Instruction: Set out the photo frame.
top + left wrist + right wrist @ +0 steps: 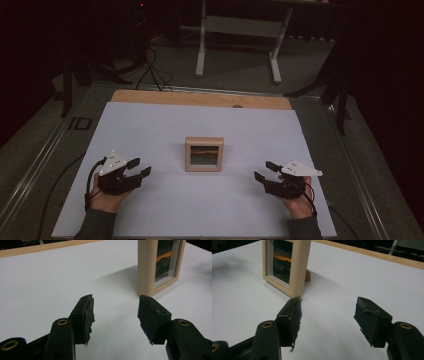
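Observation:
A small wooden picture frame stands upright in the middle of the white table top, showing a dark picture with an orange streak. My left gripper rests on the table to the frame's left, open with nothing between its jaws. To the right of the frame my right gripper also stands open and holds nothing. In the left gripper view the frame rises just beyond my left gripper. In the right gripper view the frame stands past the left jaw of my right gripper, propped on a small back stand.
A wooden strip runs along the table's far edge. Beyond it stand a white table base and cables on the dark floor. Wide bare white surface lies around the frame.

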